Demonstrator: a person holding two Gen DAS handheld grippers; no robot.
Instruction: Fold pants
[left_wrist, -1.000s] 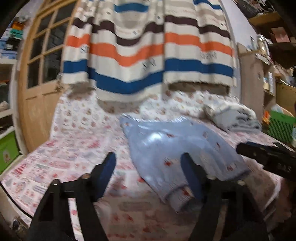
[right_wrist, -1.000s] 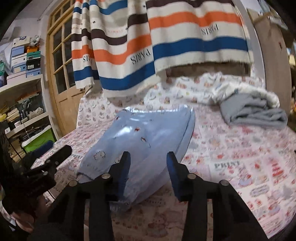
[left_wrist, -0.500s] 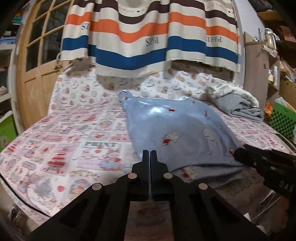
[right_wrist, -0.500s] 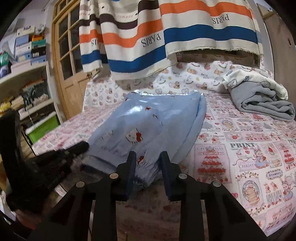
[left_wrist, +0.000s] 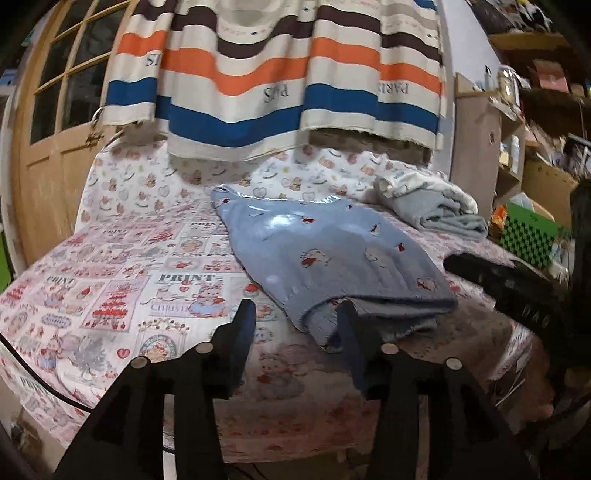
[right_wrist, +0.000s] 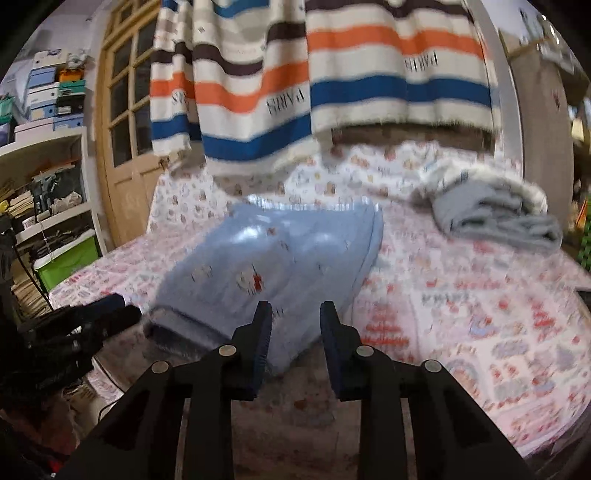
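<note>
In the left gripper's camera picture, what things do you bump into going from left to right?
Wooden door → printed bedsheet → left gripper → blue pants → grey folded clothes → green basket.

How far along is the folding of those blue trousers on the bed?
Partly done, it seems: the light blue cartoon-print pants already lie doubled over on the patterned bedsheet. Right now nothing is gripped. The left hand-held gripper has just been opening at the near hem, and the right hand-held gripper stands open, the hem just beyond its tips. Probably at least one more fold remains.
</note>
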